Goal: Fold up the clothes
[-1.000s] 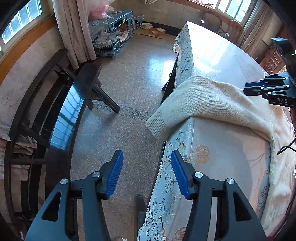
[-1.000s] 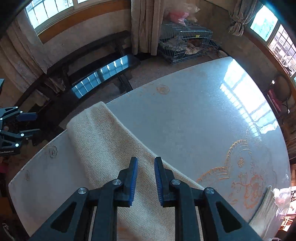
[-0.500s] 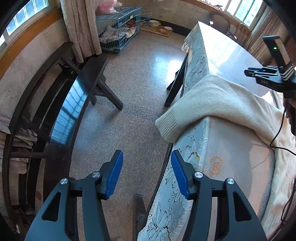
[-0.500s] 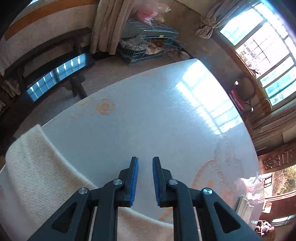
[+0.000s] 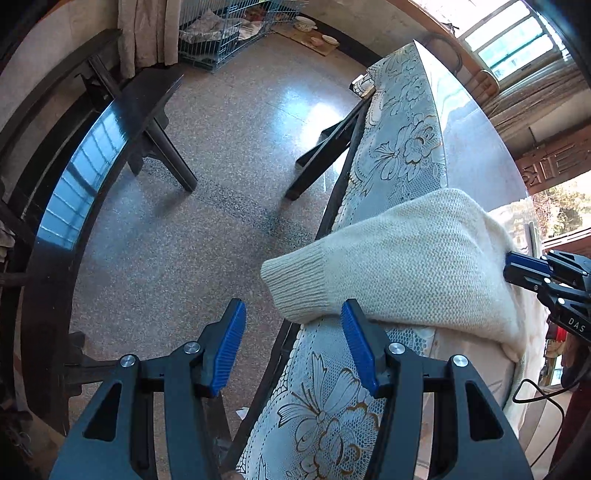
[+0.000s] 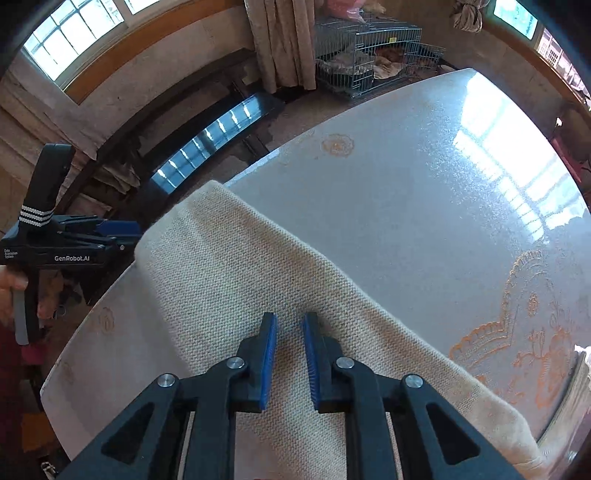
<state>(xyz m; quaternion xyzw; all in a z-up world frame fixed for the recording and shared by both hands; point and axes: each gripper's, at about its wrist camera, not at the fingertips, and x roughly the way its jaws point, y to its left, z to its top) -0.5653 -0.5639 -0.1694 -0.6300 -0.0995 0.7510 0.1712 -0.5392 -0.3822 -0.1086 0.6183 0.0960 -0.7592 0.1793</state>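
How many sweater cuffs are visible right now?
1: a ribbed cuff of the cream sweater hangs over the table edge, just ahead of the left hand-held gripper. Others may be hidden.

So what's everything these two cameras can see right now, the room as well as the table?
sweater: one, cream knit, on the table, sleeve cuff hanging over the edge
table: one, glossy grey top, lace cloth down its side
bench: one, dark and shiny, beside the table
wire cage: one, metal, by the far wall
curtain: beige, next to the cage
bowls: a few, pale, on the floor
left gripper: black, blue pads, open below the cuff
right gripper: black, blue pads, narrow gap, over the sweater
hand: one, holding the left gripper's handle
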